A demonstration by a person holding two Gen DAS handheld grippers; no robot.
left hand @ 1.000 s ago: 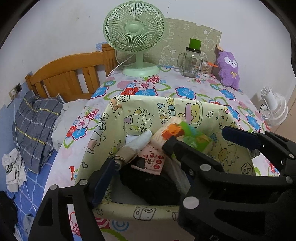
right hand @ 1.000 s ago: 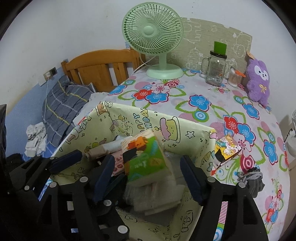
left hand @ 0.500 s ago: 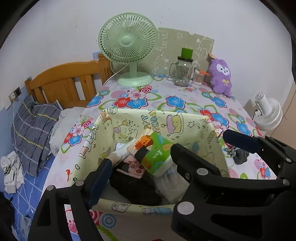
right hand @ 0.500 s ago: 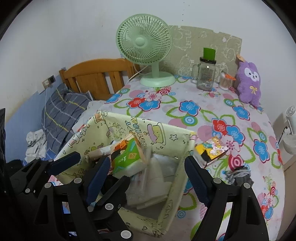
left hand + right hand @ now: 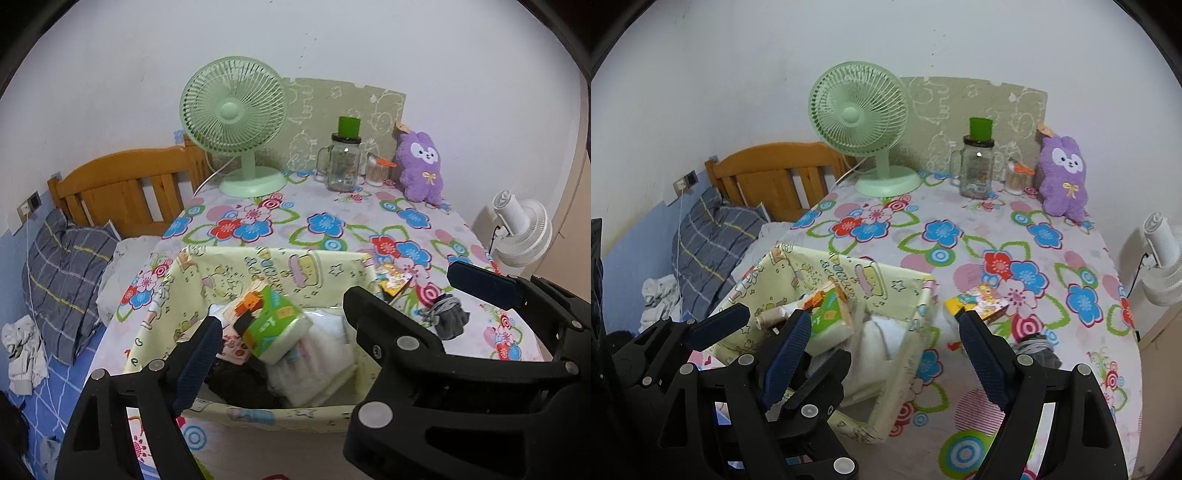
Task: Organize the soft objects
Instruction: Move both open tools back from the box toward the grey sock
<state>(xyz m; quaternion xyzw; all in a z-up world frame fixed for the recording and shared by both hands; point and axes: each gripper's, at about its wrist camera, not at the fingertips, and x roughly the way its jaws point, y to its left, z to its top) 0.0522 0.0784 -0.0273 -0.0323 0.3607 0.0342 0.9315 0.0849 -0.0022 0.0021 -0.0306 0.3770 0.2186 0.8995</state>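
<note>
A pale yellow fabric storage bin [image 5: 258, 269] printed with cartoon figures stands near the front of the tabletop [image 5: 332, 206], which is covered in a white cloth with bright blue, red and pink flowers. Inside the bin lie a green and orange soft pack of tissues [image 5: 273, 325], tilted on its side, a stack of white folded cloth [image 5: 325, 354] just to its right, a dark black bundle [image 5: 240, 380] beneath them and a white packet with red print [image 5: 234, 343] at the left. The left gripper [image 5: 280, 328] hangs above the bin with its black jaws spread wide and nothing pressed between the blue pads. The right gripper [image 5: 882, 347] stands just beside it, likewise spread wide and gripping nothing, its left pad over the bin and its right pad over the tabletop. Just outside the bin's right wall lies a small yellow picture carton [image 5: 977, 304], and near it a grey rolled sock bundle [image 5: 1036, 349]. At the far edge of the tabletop stand a mint green desk fan [image 5: 864, 125], a clear glass mug jar with a green cap [image 5: 977, 162] and a purple plush rabbit [image 5: 1063, 173], leaning upright against the wall. To the left is a wooden bed headboard [image 5: 122, 184] with a grey plaid pillow [image 5: 62, 277].
</note>
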